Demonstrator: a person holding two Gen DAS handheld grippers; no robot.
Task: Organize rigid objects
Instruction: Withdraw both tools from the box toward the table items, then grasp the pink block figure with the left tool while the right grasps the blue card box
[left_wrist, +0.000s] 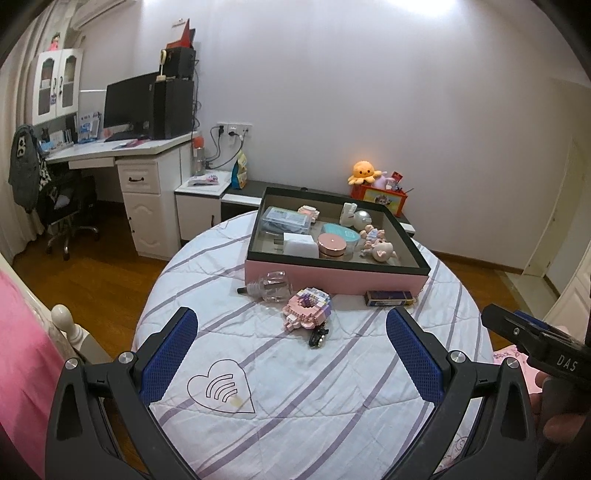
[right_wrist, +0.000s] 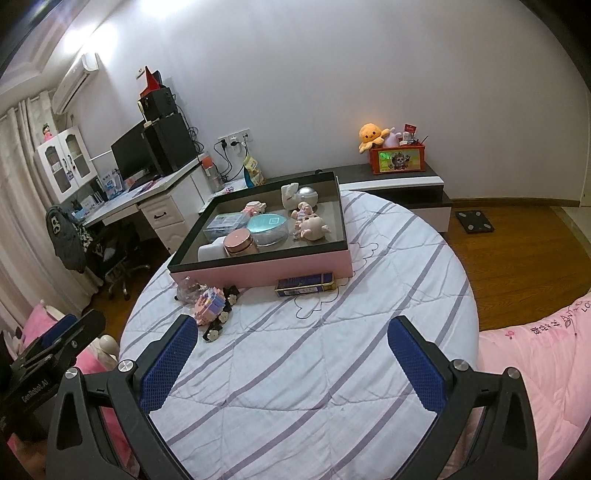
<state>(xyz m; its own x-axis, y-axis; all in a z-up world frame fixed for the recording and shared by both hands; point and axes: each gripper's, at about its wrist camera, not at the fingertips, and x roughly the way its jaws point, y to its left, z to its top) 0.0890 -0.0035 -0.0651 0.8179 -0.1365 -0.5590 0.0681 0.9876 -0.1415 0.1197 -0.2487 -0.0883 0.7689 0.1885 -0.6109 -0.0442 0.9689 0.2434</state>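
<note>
A pink box with a black rim (left_wrist: 332, 278) (right_wrist: 258, 271) stands at the far end of the striped bedspread. It holds a clear case, a round teal tin, a rose-gold jar, dolls and white figures. In front of it lie a clear glass bottle (left_wrist: 271, 286), a pink brick model (left_wrist: 306, 308) (right_wrist: 209, 304), a small black clip (left_wrist: 318, 336) (right_wrist: 216, 328) and a dark blue tin (left_wrist: 388, 297) (right_wrist: 304, 286). My left gripper (left_wrist: 291, 354) is open, well short of the model. My right gripper (right_wrist: 293, 362) is open over bare quilt, nothing between its fingers.
The striped quilt (left_wrist: 295, 387) ends at wooden floor on the left and far sides. A pink quilt (right_wrist: 535, 354) lies to the right. A white desk (left_wrist: 147, 173) with a monitor, a low cabinet (right_wrist: 406, 184) and a black scale (right_wrist: 474, 221) stand beyond.
</note>
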